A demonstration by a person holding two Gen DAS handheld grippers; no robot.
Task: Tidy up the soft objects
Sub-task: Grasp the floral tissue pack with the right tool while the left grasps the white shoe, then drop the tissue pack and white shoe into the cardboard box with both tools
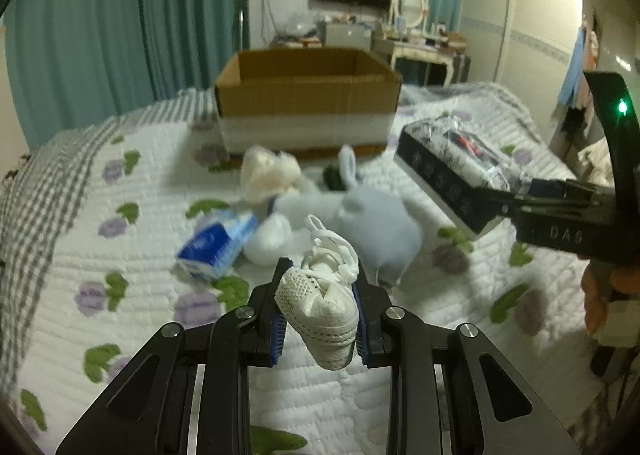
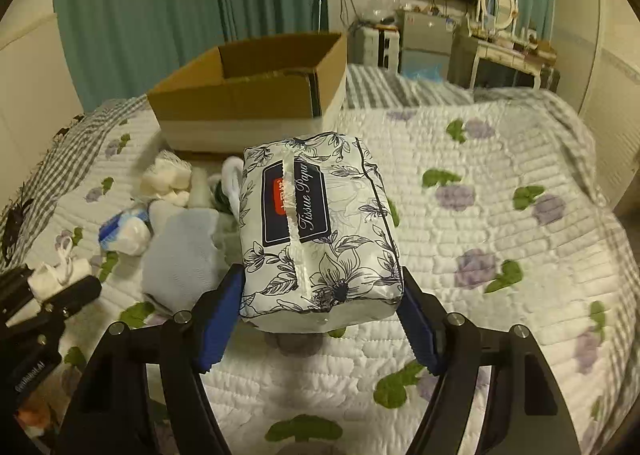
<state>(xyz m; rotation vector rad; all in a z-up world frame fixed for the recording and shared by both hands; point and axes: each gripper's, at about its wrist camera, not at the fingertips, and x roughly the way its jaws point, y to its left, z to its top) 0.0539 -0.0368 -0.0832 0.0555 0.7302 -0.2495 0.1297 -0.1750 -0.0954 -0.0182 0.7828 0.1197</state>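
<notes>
On a bed with a white quilted floral bedspread, the task looks early. The left gripper has its jaws clamped on a white mesh baby shoe with white laces, held above the quilt. The right gripper has its jaws clamped on a soft floral-printed tissue paper pack, also lifted clear of the bed. An open brown cardboard box sits at the far side of the bed; its inside is mostly hidden, with no soft items visible in it. Still lying near the box are a pale blue plush rabbit, a cream plush toy and a blue and white tissue packet.
</notes>
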